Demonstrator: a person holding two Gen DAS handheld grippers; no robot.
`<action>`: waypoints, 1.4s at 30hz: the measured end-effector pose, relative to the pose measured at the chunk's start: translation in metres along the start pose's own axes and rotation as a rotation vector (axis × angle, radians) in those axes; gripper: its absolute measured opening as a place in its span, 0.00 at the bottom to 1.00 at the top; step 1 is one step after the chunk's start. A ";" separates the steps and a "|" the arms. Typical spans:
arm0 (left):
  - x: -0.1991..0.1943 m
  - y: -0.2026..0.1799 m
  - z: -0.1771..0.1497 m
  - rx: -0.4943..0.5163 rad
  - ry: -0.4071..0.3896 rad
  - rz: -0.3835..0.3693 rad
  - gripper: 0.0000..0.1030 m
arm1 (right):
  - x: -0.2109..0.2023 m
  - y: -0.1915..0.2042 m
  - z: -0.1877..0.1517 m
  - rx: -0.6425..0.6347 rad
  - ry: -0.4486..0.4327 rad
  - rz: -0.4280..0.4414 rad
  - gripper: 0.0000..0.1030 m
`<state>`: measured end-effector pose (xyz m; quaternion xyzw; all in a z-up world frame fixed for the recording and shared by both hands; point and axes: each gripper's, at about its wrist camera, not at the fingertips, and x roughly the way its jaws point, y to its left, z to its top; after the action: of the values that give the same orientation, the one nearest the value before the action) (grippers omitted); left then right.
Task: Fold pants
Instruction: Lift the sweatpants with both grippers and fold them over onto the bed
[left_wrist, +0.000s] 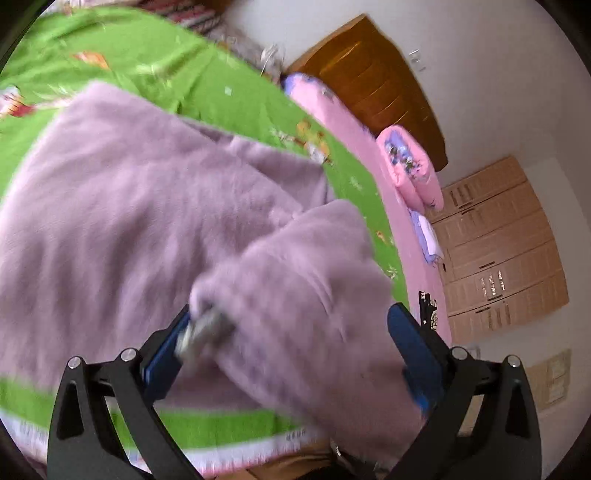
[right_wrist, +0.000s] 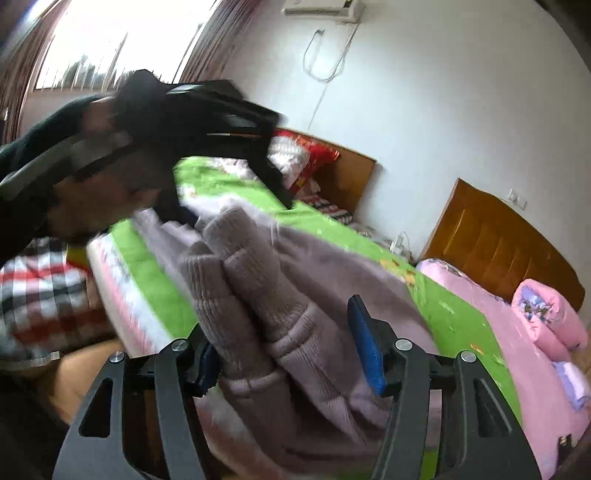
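Lilac fleece pants (left_wrist: 129, 206) lie spread on a bed with a green sheet (left_wrist: 155, 55). My left gripper (left_wrist: 291, 310) stands wide over the near edge, and a thick fold of the pants (left_wrist: 306, 280) is bunched between its blue pads (left_wrist: 166, 354). A small grey piece sits at the left pad. The right wrist view shows the ribbed cuffs (right_wrist: 240, 295) stacked between the right gripper (right_wrist: 284, 332) fingers; they lean on the left pad, with a gap to the right pad (right_wrist: 369, 350). The left gripper (right_wrist: 232, 210), held by a dark sleeve, reaches down onto the pants beyond.
A second bed with a pink cover (right_wrist: 517, 350) and a rolled pink quilt (right_wrist: 550, 314) stands to the right, with wooden headboards (right_wrist: 498, 240) behind. Cardboard boxes (left_wrist: 498, 240) line the wall. A checked cloth (right_wrist: 44, 295) lies at the left, below the bed edge.
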<state>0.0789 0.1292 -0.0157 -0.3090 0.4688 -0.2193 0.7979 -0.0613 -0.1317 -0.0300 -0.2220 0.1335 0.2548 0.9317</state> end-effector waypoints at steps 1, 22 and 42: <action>-0.007 0.000 -0.007 -0.004 0.001 -0.005 0.98 | 0.000 0.002 0.002 0.000 -0.008 -0.002 0.54; 0.057 -0.025 -0.043 -0.106 0.201 -0.295 0.98 | -0.006 0.007 -0.011 -0.026 0.013 -0.043 0.70; 0.066 -0.077 -0.022 0.047 0.169 -0.181 0.21 | -0.082 -0.083 -0.089 0.249 0.111 -0.061 0.84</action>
<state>0.0854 0.0260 -0.0110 -0.3115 0.4993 -0.3267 0.7395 -0.0973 -0.2724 -0.0489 -0.1223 0.2084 0.1952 0.9505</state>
